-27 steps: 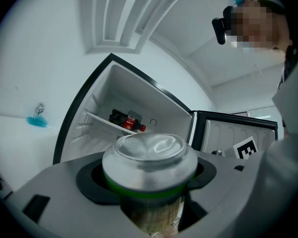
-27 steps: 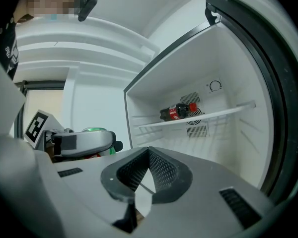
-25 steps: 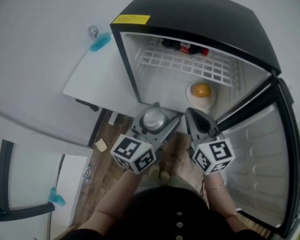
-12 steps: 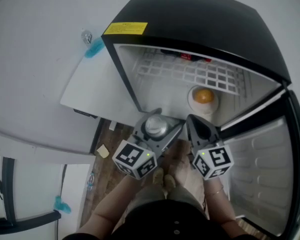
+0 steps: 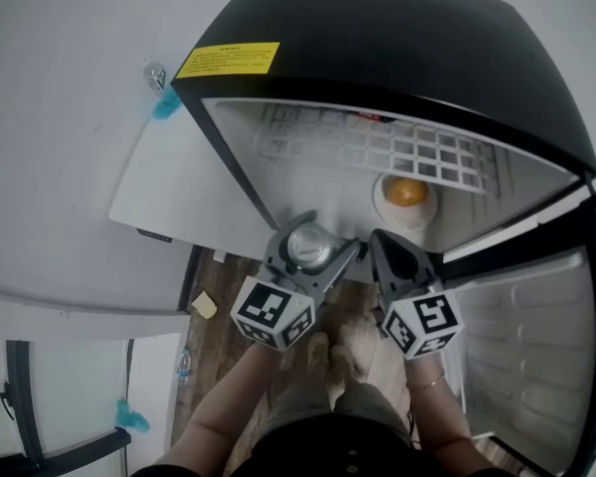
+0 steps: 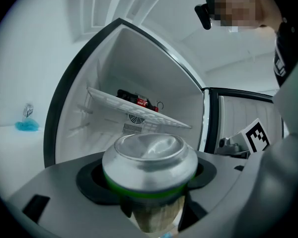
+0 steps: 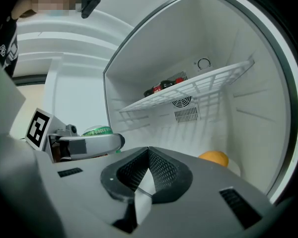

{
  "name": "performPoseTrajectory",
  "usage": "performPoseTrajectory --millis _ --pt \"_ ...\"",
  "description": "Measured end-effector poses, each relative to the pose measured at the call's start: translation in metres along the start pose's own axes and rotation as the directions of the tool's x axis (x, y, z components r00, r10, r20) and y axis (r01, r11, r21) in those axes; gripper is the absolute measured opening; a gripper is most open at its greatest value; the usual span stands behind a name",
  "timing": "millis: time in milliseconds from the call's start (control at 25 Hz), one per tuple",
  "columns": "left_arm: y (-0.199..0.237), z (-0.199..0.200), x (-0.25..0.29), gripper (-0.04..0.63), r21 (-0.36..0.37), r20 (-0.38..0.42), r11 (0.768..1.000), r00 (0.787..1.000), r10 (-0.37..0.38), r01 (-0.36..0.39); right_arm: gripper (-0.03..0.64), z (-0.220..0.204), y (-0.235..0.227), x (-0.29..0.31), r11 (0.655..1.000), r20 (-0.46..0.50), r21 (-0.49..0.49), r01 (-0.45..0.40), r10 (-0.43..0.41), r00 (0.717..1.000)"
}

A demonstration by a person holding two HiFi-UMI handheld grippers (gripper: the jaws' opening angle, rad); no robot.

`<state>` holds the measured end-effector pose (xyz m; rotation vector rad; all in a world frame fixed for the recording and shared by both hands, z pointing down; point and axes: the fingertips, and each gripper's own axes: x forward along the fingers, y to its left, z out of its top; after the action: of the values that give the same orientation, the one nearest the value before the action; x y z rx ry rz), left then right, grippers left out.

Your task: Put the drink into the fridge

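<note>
A silver drink can (image 5: 309, 246) with a green band (image 6: 149, 163) stands upright between the jaws of my left gripper (image 5: 314, 240), which is shut on it just in front of the open fridge (image 5: 397, 87). From the right gripper view the can (image 7: 97, 131) shows at the left, in the other gripper. My right gripper (image 5: 389, 242) is shut and empty, its tips meeting (image 7: 148, 151), beside the left one at the fridge's mouth. The fridge door (image 5: 521, 346) hangs open on the right.
Inside, a white wire shelf (image 5: 377, 147) carries a dark bottle with a red label (image 6: 136, 99). An orange (image 5: 407, 192) rests on a white dish (image 5: 386, 205) on the fridge floor. A white counter (image 5: 169, 202) stands left of the fridge.
Both grippers and the can have moved closer to the fridge opening. The view has tipped so that less of the top shelf shows.
</note>
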<state>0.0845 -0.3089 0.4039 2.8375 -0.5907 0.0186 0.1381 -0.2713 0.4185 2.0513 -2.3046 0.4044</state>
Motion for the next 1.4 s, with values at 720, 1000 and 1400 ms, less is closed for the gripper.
performPoseTrajectory --millis 720,1000,1400 --pt "0.038 -0.023 0.059 0.347 -0.002 -0.061 0.999 0.997 -0.036 0.036 0.008 -0.015 -0.025 0.040 0.997 0.000 0.026 0.078 -0.078 0.997" --pt "0.049 -0.030 0.076 0.347 0.060 -0.081 0.998 0.996 -0.021 0.025 0.008 -0.025 -0.042 0.050 0.991 -0.010 0.054 0.124 -0.123 0.992" --pt "0.067 -0.035 0.111 0.347 0.064 -0.072 0.998 0.997 0.002 0.003 0.008 -0.037 -0.057 0.062 0.983 -0.030 0.103 0.149 -0.147 0.989"
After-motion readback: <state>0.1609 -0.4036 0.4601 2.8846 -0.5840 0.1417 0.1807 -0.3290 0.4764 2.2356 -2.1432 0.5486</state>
